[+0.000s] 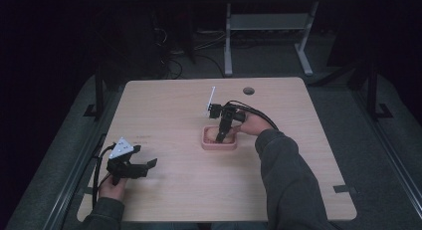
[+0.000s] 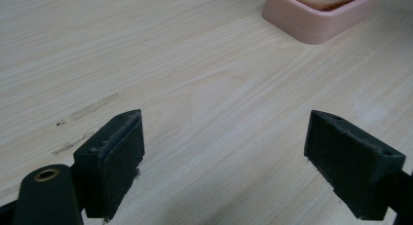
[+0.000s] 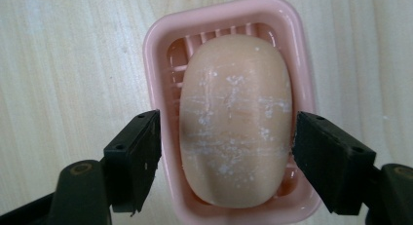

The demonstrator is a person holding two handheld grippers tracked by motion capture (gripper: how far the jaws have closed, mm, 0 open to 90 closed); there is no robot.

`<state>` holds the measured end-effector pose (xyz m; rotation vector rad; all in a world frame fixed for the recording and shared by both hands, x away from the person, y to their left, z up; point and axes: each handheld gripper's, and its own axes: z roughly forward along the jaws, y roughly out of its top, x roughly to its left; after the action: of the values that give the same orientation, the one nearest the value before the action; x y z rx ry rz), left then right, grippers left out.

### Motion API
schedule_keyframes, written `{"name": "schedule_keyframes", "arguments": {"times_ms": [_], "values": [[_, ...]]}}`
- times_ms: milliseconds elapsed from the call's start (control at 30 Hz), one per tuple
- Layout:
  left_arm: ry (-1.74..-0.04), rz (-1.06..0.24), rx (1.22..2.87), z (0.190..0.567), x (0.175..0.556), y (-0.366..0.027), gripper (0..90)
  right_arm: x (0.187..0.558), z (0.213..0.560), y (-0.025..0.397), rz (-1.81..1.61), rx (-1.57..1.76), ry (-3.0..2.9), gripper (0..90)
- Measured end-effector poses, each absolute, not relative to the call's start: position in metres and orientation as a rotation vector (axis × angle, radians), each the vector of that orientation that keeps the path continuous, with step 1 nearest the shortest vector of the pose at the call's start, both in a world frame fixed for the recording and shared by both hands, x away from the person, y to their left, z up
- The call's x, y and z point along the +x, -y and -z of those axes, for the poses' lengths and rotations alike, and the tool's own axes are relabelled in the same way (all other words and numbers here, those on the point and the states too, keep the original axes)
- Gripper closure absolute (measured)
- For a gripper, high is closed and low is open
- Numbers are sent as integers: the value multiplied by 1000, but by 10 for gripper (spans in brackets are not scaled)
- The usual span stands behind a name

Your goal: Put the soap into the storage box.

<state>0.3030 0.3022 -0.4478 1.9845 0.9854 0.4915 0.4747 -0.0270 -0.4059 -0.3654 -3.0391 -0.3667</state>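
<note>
Pale wood bench, mostly bare; round grommet hole near its far edge. Dark floor beyond, with legs of another desk and loose cables behind. Nothing stands between either gripper and the pink soap dish, which sits near bench centre, slightly right.

Right gripper points down over the dish, person's hand and grey sleeve behind it. Jaws spread wide, one on each side of the soap bar; right jaw pad looks at or almost at the bar's edge, left pad clearly apart from it, sitting over the dish rim. Can't tell if there's real contact. Not pinching.

Left gripper low at near-left of bench, well apart from the dish, grey three-cornered plate on top, cable trailing off the bench edge. Jaws spread wide, holding nothing, bare wood between them.

Right gripper view gives detail the high view lacks: peach oval bar with white scuff marks, lying lengthwise in the dish on a slatted drain insert, ribs visible at the far end. Left gripper view catches a dish corner at top right with soap inside, plus faint smudge marks on the wood.
</note>
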Motion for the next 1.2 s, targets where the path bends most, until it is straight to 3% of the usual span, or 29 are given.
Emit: {"name": "schedule_keyframes", "arguments": {"times_ms": [1200], "values": [[-984, -493, 1996, 448, 302, -303, 143, 461, 395, 62, 468, -476, 3020, 262]]}}
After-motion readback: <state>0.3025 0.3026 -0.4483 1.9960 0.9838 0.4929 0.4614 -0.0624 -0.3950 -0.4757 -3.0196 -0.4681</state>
